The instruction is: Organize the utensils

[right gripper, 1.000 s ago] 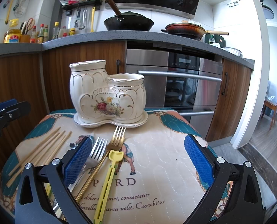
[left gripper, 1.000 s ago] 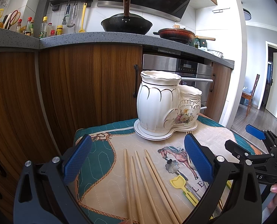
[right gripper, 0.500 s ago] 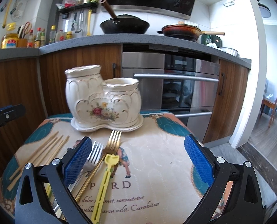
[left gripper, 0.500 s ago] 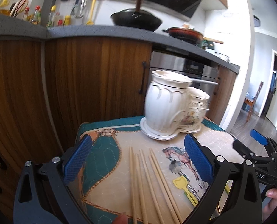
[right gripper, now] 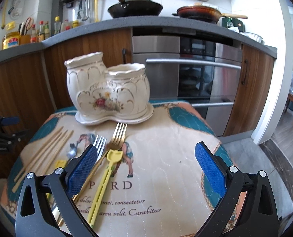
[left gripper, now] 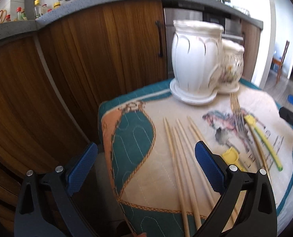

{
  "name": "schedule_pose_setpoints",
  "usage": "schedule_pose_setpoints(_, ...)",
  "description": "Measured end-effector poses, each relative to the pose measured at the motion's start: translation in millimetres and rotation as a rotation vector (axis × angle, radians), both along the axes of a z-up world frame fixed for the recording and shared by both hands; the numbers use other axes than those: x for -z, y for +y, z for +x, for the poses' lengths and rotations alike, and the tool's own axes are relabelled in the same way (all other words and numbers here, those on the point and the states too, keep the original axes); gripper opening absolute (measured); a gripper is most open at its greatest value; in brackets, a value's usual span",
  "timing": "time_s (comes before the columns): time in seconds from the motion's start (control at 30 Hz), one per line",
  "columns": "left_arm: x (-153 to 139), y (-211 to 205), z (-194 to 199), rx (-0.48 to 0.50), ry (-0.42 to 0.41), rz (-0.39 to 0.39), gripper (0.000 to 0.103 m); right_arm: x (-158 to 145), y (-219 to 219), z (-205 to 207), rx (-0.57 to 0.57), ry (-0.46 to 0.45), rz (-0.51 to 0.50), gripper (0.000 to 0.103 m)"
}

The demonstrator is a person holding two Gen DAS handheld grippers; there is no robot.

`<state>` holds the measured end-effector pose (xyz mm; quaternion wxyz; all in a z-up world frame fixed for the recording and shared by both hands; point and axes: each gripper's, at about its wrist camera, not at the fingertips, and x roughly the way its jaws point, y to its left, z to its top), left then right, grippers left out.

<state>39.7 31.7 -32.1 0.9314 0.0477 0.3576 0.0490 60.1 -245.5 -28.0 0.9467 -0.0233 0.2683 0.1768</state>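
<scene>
White glazed ceramic, with gold lines and a painted flower, made the two-part utensil holder (right gripper: 109, 90); it stood on its own saucer-like base at the far edge of the printed cloth (right gripper: 166, 158), straight ahead of the right gripper (right gripper: 146, 167) and a little to its left. The right gripper was spread wide and held nothing, and its blue pads (right gripper: 209, 167) hung above the cloth. Just ahead of its left finger lay a silver fork (right gripper: 99, 145) and a gold fork (right gripper: 117, 136) side by side, with their tines pointing to the holder; the gold fork's tines almost reached the base. A yellow plastic utensil (right gripper: 105, 179) lay between the two fingers, nearer to the left one. Further left of this gripper lay the wooden chopsticks (right gripper: 45, 154), beside a small spoon (right gripper: 71, 152) whose details were blurred. The left gripper (left gripper: 146, 167) was also spread wide and empty, above the left edge of the cloth (left gripper: 134, 150). The chopsticks (left gripper: 182, 158) lay between its fingers, close to the right finger, with their thin ends pointing away from it. The holder (left gripper: 197, 61) stood ahead of it and to the right, with the taller pot in front. Beyond the holder were the brown wooden cabinets (left gripper: 67, 69). The left wrist view was blurred, so the forks to its right could not be seen clearly.
</scene>
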Motion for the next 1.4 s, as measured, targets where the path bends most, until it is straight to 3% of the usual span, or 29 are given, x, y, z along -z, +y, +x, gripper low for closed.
schedule_pose_setpoints(0.2,11,0,3,-0.003,0.065,0.042,0.097,3,4,0,-0.003,0.015,-0.027,0.098)
schedule_pose_setpoints(0.4,16,-2,8,0.02,0.13,0.037,0.086,3,4,0,-0.002,0.019,-0.034,0.098)
schedule_pose_setpoints(0.6,20,-6,16,0.043,0.169,0.026,0.072,4,3,2,0.009,0.025,-0.035,0.098)
schedule_pose_setpoints(0.83,23,-7,29,0.057,0.234,-0.02,0.047,3,2,0,-0.001,0.025,-0.009,0.098)
schedule_pose_setpoints(1.2,23,-10,46,0.065,0.253,-0.065,0.03,7,5,2,0.019,0.048,-0.026,0.098)
schedule_pose_setpoints(1.4,23,-14,49,0.075,0.241,-0.084,0.01,10,4,5,0.021,0.078,-0.022,0.098)
